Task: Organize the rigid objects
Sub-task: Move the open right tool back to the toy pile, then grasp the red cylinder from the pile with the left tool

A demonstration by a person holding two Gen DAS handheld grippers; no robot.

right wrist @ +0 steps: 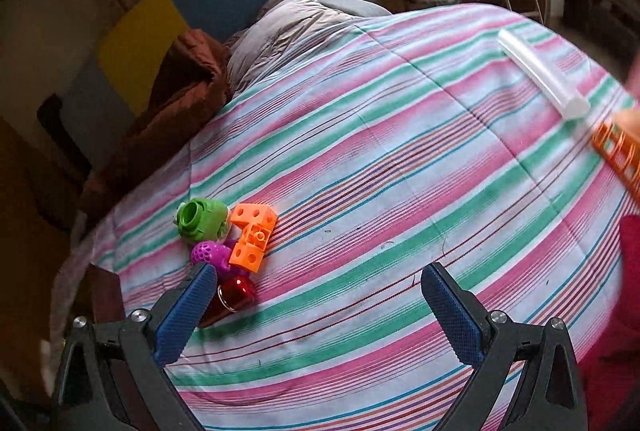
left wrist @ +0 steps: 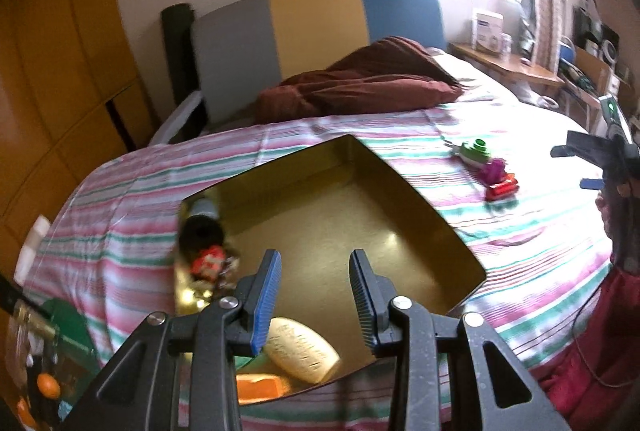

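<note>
Small bright plastic toys [right wrist: 226, 243] lie clustered; right tool [right wrist: 320, 295] spread wide; left tool [left wrist: 314, 295] parted, empty.

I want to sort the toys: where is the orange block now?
In the right wrist view, the orange block lies left on the striped bedspread, touching the green toy.

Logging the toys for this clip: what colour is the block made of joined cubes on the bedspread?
Orange; the block shows best in the right wrist view.
</note>
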